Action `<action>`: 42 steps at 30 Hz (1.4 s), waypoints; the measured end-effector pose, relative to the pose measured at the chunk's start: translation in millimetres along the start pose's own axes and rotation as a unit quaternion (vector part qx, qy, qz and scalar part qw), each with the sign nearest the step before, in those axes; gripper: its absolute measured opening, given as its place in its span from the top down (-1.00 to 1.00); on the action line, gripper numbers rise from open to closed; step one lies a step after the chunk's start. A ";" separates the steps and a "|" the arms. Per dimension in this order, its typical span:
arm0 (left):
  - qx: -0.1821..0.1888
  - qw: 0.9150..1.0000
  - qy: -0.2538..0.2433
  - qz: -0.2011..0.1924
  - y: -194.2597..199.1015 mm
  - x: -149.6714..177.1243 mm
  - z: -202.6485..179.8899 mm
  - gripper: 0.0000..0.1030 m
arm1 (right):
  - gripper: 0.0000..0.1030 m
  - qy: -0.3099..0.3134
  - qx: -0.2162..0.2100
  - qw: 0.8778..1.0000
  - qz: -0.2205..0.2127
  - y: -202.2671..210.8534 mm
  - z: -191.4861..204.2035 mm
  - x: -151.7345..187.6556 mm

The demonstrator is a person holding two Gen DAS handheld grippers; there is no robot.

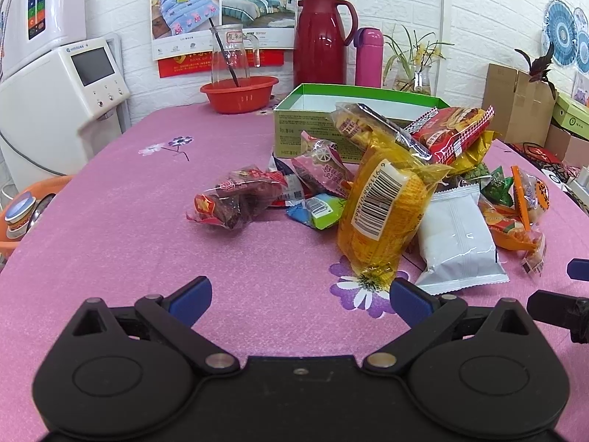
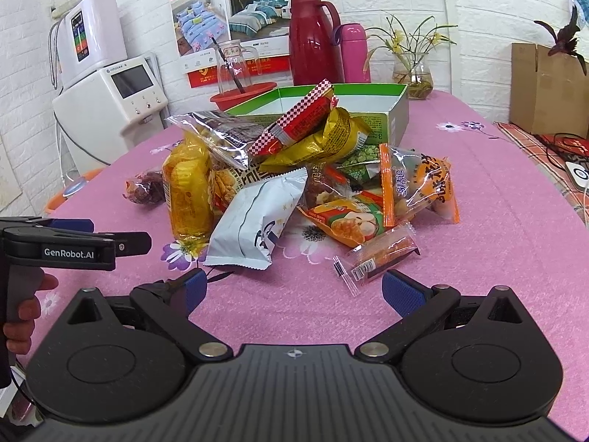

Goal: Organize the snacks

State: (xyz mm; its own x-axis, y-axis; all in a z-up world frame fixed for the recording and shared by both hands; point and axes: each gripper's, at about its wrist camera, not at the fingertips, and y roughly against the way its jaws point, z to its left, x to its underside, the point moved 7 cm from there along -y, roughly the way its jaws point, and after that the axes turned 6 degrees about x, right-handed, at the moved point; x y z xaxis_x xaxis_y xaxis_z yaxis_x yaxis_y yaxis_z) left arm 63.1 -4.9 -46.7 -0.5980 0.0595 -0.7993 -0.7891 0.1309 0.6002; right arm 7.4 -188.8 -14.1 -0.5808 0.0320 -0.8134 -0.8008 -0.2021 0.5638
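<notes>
Pink flowered tablecloth [image 1: 110,221] under a white brick wall, green open box [image 1: 331,125] at mid-table as landmark

Snack pile [image 2: 313,184] heaped against the near side of the box, none of it inside as far as can be seen: red checkered packet [image 2: 294,121] and gold packet [image 2: 324,140] on top, leaning on the box's front wall; yellow barcode packet [image 1: 383,213] upright on the near left of the box; white pillow pack [image 1: 456,239] flat just beside it; small orange stick pack [image 2: 375,258] nearest of all; dark red sweets bag [image 1: 235,199] apart, left of the box

Behind the box: red thermos jug [image 1: 320,37], pink flask [image 1: 368,57], red basin [image 1: 239,92]

Left gripper [image 1: 300,294] jaws spread wide, empty, just short of the yellow packet's lower end

Right gripper [image 2: 292,291] likewise spread wide, holding nothing, orange stick pack lying just ahead between the pads, contact not clear
</notes>
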 end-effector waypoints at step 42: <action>0.279 0.957 0.028 0.076 -36.7 -28.1 -60.6 0.21 | -0.98 0.065 -0.118 0.990 0.035 -50.3 20.8 -11.0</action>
State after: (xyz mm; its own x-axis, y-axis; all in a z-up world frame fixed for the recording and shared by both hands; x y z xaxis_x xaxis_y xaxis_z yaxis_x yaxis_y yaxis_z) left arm 100.3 -71.4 -44.4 -0.7188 0.0686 -0.6919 -0.5036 0.6347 0.5861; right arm 51.0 -158.7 -30.6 -0.5983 -0.1127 -0.7933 -0.6938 -0.4226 0.5832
